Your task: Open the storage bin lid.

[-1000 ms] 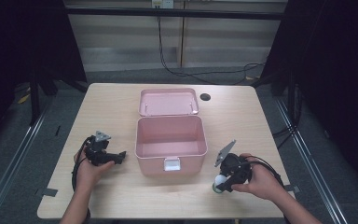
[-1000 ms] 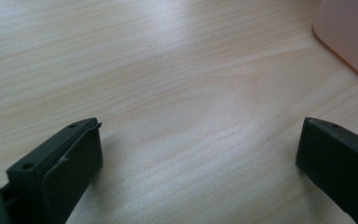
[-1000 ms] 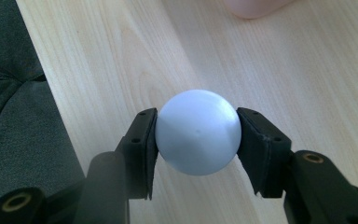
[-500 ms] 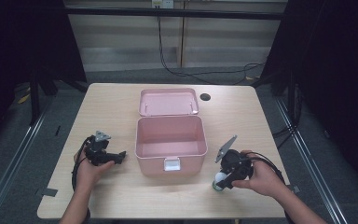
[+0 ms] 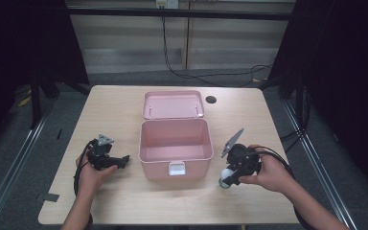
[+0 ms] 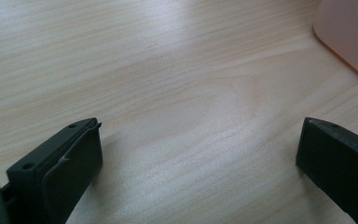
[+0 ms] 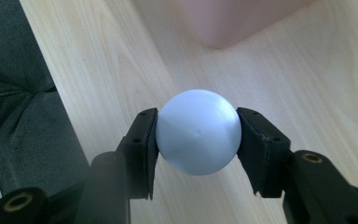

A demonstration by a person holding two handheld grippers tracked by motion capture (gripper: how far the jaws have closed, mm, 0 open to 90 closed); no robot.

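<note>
Between right claw (image 7: 196, 140) pads, white ball (image 7: 198, 131); underside hidden.

Each gripper (image 5: 106, 158) (image 5: 227, 181) is black, with two flat screw-holed jaws, a grey three-cornered top plate (image 5: 233, 142) and a trailing black cable (image 5: 274, 154).

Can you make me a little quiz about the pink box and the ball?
1. True or false: the pink box has its lid open.
2. What does the right gripper hold: A a white ball, B a cup, C nothing?
3. Fill in: the left gripper has its jaws ____ over the bare table.

Key: 1 true. 2 A, the pads press on both sides of the ball. 3 open.
</note>
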